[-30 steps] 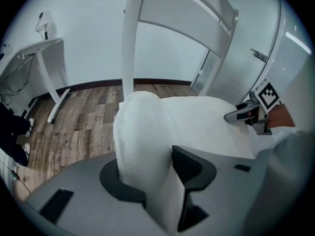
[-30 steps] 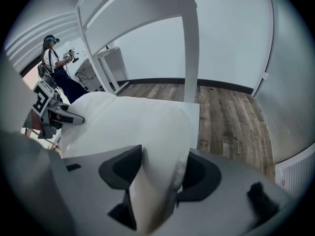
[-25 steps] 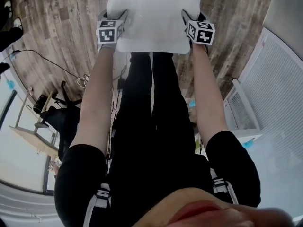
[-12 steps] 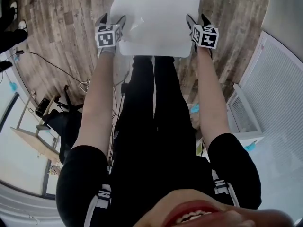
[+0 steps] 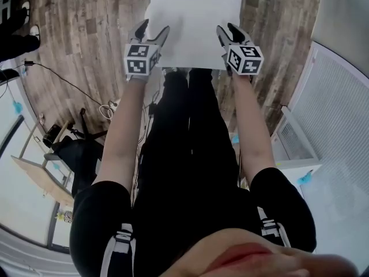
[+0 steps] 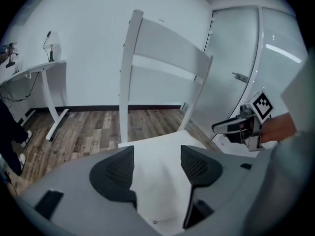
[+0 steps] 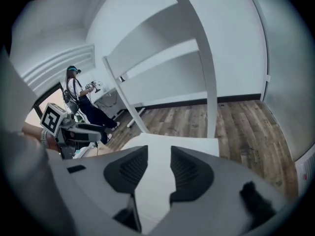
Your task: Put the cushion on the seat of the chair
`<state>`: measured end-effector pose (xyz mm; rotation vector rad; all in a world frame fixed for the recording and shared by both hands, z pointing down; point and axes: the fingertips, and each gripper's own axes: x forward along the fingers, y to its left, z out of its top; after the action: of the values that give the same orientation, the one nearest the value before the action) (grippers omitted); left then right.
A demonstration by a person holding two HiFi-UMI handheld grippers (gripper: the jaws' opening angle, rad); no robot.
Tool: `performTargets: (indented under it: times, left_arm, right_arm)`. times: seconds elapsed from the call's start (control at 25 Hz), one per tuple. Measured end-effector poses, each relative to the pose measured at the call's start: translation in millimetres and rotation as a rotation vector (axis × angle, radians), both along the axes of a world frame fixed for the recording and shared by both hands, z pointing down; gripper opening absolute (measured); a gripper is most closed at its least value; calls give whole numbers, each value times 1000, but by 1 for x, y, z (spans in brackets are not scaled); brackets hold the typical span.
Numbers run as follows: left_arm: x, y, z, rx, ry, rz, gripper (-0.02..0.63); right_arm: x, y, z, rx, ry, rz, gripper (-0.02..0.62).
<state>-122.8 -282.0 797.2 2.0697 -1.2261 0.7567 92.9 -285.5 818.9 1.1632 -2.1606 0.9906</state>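
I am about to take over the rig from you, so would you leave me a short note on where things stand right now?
Left tool: jaws apart, have just been closing a little, nothing between them. It hovers above the near left corner of the cushion.
Right tool: jaws apart but narrower, have just been closing, nothing between them. It hovers above the near right corner.
Cushion: lies flat on the seat of the chair, free of both tools.
Done: cushion placed and released.
Left: probably only a check that it sits square on the seat.
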Motion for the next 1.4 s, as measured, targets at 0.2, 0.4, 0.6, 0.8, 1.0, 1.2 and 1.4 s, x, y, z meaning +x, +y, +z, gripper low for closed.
performTargets:
  times: [0.2, 0.4, 0.6, 0.8, 1.0, 1.2, 1.4]
  left_arm:
    - [26, 0, -92, 127, 105, 57, 144]
    - [40, 10, -197, 268, 185, 98, 12]
    - [49, 17, -303, 406, 222, 152, 11]
    - [62, 25, -382, 497, 258, 193, 11]
    - [75, 30, -447, 585, 247, 248, 11]
    - [86, 33, -493, 645, 247, 267, 11]
    - [96, 31, -527, 674, 274, 275, 11]
  right_arm:
    - [-38, -3, -98, 184, -83, -57, 29]
    - [-72, 8, -214, 370, -147, -184, 17]
    - [-84, 21, -321, 499, -151, -241, 17]
    - [-80, 30, -398, 581, -167, -239, 17]
    - [-71, 35, -472, 644, -204, -219, 17]
    - [-62, 39, -522, 721, -185, -240, 17]
    - [-56, 40, -550, 757, -194, -238, 17]
